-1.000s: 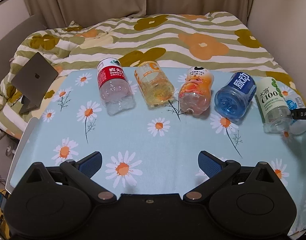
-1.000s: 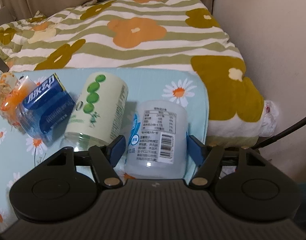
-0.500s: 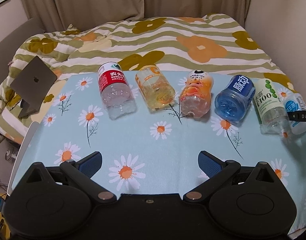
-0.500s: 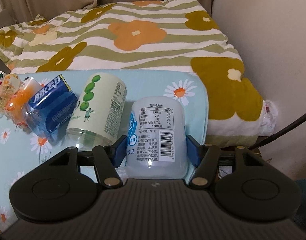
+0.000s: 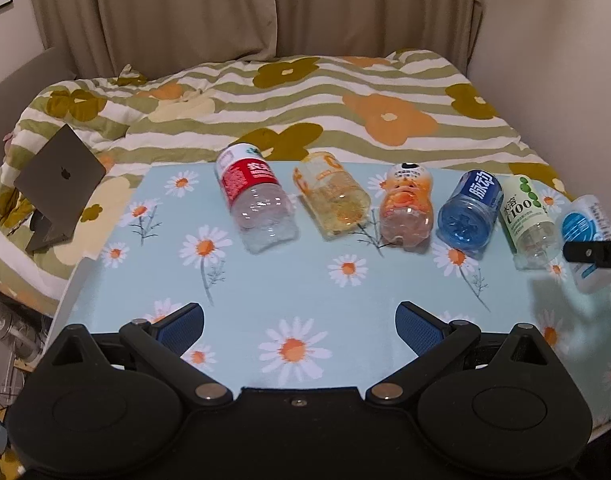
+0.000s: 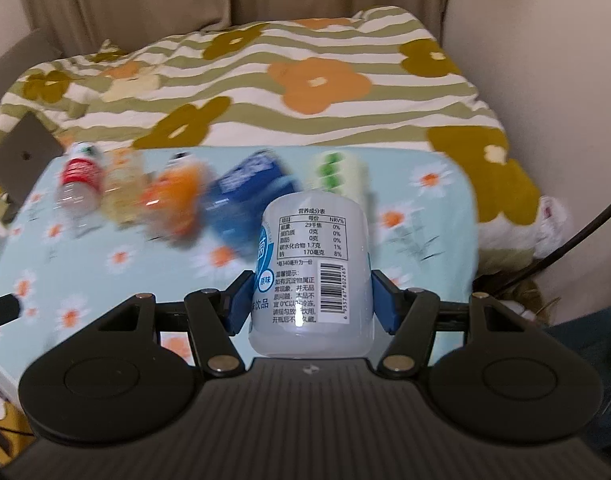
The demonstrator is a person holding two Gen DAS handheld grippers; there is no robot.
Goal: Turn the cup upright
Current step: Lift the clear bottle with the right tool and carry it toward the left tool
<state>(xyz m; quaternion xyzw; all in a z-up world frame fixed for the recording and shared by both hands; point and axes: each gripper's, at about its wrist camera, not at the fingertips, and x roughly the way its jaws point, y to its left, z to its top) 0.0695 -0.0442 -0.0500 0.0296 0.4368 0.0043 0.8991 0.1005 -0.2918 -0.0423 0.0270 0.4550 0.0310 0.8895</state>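
We see the cup (image 6: 311,276), a frosted, translucent white plastic cylinder with rounded shoulders and a printed nutrition label and barcode, clamped at its lower sides between the blue ribbed pads of the right claw (image 6: 311,300). In the right wrist view it appears clear of the bench (image 6: 425,240), its domed closed end pointing away from the camera. From the left wrist view the same cup (image 5: 587,236) shows at the far right of the bench, tilted, with a dark finger of the right claw across it.

Just beside it lies a pale green bottle (image 5: 529,220) marked C100, then a blue-tinted bottle (image 5: 469,212), an orange figure-shaped bottle (image 5: 405,212), a clear yellow bottle (image 5: 333,200) and a clear ribbed bottle with a red label (image 5: 255,196), all on their sides in a row. The bench wears a smooth light-blue cloth printed with daisies.

The left claw (image 5: 299,320) is spread wide with nothing between its blue textured pads, low over the near edge of the bench.

Beyond the bench is a bed with a soft striped quilt (image 5: 305,100) bearing large orange and olive flowers; a grey metal laptop (image 5: 59,176) rests on it at the left.
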